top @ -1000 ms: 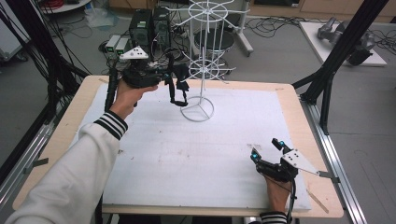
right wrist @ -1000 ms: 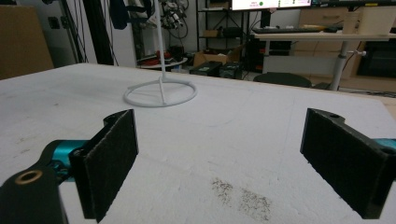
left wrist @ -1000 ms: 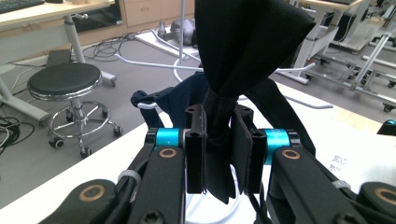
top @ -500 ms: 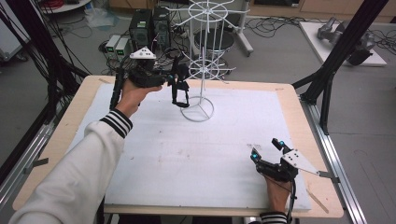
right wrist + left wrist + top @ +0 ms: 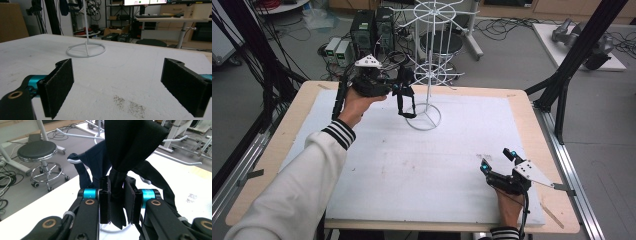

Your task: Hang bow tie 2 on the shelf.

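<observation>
Up and toward the rack goes the left tool (image 5: 404, 90) compared with a second ago, now raised beside the white wire rack (image 5: 430, 60) at the far side of the table (image 5: 532, 125). Its jaws are clenched on a bunched piece of dark fabric (image 5: 130, 147), gripped tight in the left gripper view, with dark straps (image 5: 404, 106) dangling just over the rack's ring base (image 5: 424, 119). One strap loops at a white wire arm (image 5: 75, 160). Down at the near right corner, the right tool (image 5: 497, 160) hasn't budged: resting low on the white foam mat (image 5: 412, 170), jaws spread wide, nothing between them. Dark smudge (image 5: 128, 103) on the mat just ahead of it.
</observation>
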